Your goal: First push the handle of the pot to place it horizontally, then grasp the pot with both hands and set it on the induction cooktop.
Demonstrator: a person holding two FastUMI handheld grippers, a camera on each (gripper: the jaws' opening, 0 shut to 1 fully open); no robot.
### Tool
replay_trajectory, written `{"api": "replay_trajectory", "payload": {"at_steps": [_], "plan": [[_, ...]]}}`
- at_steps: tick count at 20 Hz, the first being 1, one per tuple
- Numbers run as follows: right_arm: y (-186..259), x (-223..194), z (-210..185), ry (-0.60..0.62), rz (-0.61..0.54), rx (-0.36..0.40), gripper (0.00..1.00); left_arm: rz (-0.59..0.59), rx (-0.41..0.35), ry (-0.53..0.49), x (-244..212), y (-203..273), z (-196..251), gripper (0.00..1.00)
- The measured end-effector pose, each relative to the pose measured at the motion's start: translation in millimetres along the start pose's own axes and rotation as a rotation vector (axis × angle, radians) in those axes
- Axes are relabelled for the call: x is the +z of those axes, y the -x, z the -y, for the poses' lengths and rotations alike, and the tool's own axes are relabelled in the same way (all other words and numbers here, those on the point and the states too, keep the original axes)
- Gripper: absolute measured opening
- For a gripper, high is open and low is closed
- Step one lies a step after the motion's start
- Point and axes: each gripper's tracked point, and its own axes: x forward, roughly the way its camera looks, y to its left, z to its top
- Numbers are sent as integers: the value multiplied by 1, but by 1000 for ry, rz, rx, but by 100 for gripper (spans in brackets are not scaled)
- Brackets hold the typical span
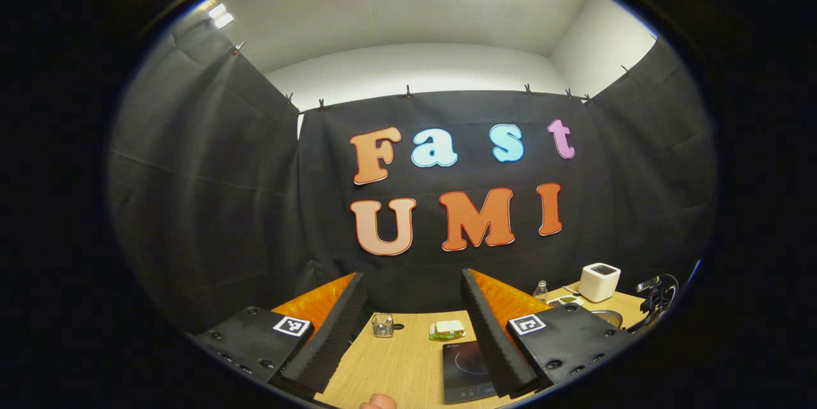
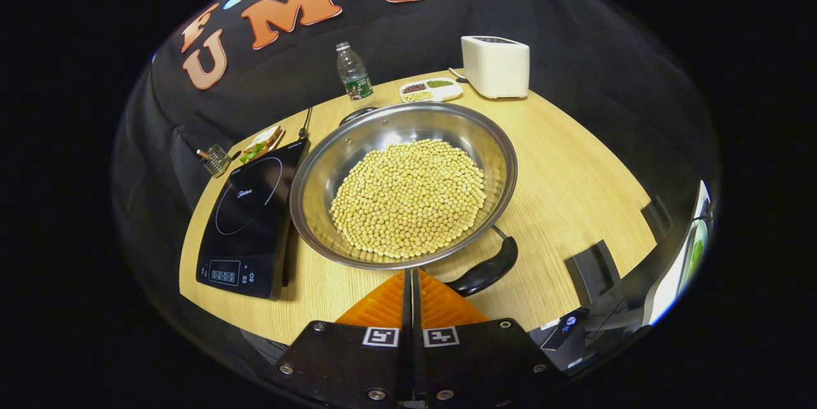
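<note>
A steel pot (image 2: 408, 141) filled with yellow beans (image 2: 408, 195) stands on the wooden table in the right gripper view. Its black handle (image 2: 486, 270) sticks out at the near rim, slanting right; a second handle (image 2: 356, 114) shows at the far rim. The black induction cooktop (image 2: 246, 214) lies right beside the pot on its left. My right gripper (image 2: 412, 274) is shut with nothing in it, its tips at the pot's near rim just left of the black handle. My left gripper (image 1: 412, 276) is held open, above the table, with the cooktop (image 1: 466, 367) below it and the pot's rim (image 1: 609, 317) off to the right.
Behind the pot stand a water bottle (image 2: 352, 71), a divided tray of beans (image 2: 429, 90) and a white appliance (image 2: 496, 66). A sandwich (image 2: 262, 143) and a small wire holder (image 2: 214, 159) lie behind the cooktop. Black stands (image 2: 590, 268) sit at the table's right edge.
</note>
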Motion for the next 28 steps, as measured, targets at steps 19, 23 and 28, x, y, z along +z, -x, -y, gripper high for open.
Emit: {"api": "replay_trajectory", "payload": {"at_steps": [19,23,28], "plan": [[-14,26,51,-47,36,-138,0,-24,72,40,-24,-35,-35,99],[-19,36,65,-52,37,-154,0,-39,81,62,-30,-60,-31,99],[-29,54,84,-64,54,-178,0,-38,48,54,-31,-85,-7,98]]}}
